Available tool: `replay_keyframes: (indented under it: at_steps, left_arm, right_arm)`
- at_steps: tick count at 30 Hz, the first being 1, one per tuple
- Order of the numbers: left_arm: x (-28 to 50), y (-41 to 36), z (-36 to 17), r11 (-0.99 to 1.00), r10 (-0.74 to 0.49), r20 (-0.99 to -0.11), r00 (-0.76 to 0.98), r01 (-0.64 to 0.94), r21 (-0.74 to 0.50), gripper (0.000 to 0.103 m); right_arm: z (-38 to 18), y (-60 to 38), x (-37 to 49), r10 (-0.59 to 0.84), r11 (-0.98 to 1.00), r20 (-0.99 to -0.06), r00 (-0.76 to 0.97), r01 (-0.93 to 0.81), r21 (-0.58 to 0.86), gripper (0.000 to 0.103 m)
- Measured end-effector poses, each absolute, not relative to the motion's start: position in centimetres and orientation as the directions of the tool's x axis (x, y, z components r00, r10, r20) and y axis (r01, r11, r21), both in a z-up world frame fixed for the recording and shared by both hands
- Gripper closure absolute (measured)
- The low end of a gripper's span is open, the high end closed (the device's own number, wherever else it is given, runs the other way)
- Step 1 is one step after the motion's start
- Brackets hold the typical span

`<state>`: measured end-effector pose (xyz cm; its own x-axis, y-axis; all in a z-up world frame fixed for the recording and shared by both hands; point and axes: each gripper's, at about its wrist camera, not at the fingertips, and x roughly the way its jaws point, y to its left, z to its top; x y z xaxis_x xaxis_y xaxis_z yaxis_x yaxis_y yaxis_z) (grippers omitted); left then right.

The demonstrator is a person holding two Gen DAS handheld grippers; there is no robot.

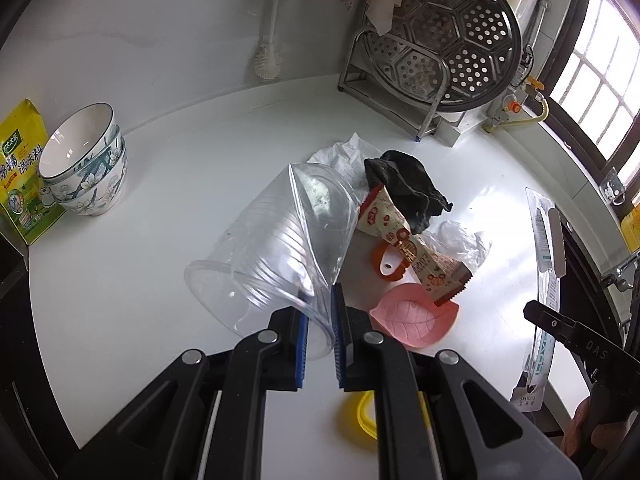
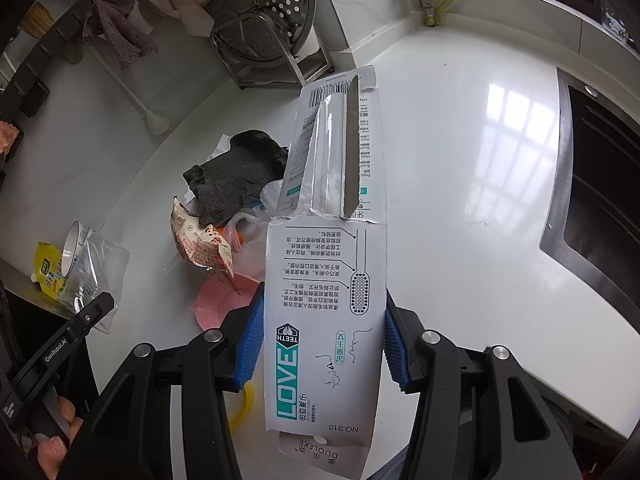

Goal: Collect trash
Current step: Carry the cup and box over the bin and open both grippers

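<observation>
My left gripper (image 1: pixel 320 322) is shut on the rim of a clear plastic cup (image 1: pixel 276 248), held tilted above the white counter (image 1: pixel 160 272). My right gripper (image 2: pixel 322 336) is shut on a torn white toothbrush package (image 2: pixel 332 280) across its width; the package also shows at the right of the left wrist view (image 1: pixel 544 280). On the counter lies a trash pile: a red-and-cream snack wrapper (image 1: pixel 404 236), a black cloth (image 1: pixel 408 188), crumpled white paper (image 1: pixel 344 156) and thin clear plastic (image 1: pixel 464 240).
A pink leaf-shaped dish (image 1: pixel 412 320) and an orange-and-white item (image 1: pixel 388 264) lie by the pile. Stacked floral bowls (image 1: pixel 84 164) and a yellow seasoning bag (image 1: pixel 20 172) stand at left. A steamer rack (image 1: pixel 448 36) stands at the back. A black cooktop (image 2: pixel 600 184) is at right. A yellow ring (image 1: pixel 366 414) lies near me.
</observation>
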<state>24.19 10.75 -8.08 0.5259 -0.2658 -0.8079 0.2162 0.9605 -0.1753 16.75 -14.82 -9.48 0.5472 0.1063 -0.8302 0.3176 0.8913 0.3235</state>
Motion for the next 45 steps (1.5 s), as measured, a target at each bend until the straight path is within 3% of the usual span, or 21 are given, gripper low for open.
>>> replay_keyframes:
  at_steps: [12,22,39,45]
  left_arm:
    - [13.1,2.6,-5.2,0.887,-0.368,-0.792,0.487,0.441,-0.141,0.092]
    - [3.6,-6.3,-7.9,0.788,-0.424,-0.828,0.367,0.601,-0.137,0.092]
    - [-2.0,-10.7,-19.5,0.815,-0.276,-0.928,0.250,0.572,-0.088,0.092]
    - [-1.8,-10.5,-20.7,0.846,-0.238,-0.940,0.243,0.527,-0.078,0.090]
  right_arm:
    - [-8.2,-18.2,4.9,0.089,0.896,-0.823,0.561,0.315,0.311,0.053]
    - [-11.4,-21.5,-5.3,0.079,0.911,-0.879,0.469,0.323,0.255,0.053]
    - [-22.3,-22.0,-8.2,0.235,0.936,-0.936,0.263,0.200,0.291,0.054]
    - [-22.7,-22.4,-7.3,0.239,0.937,-0.934,0.265,0.188,0.293,0.054]
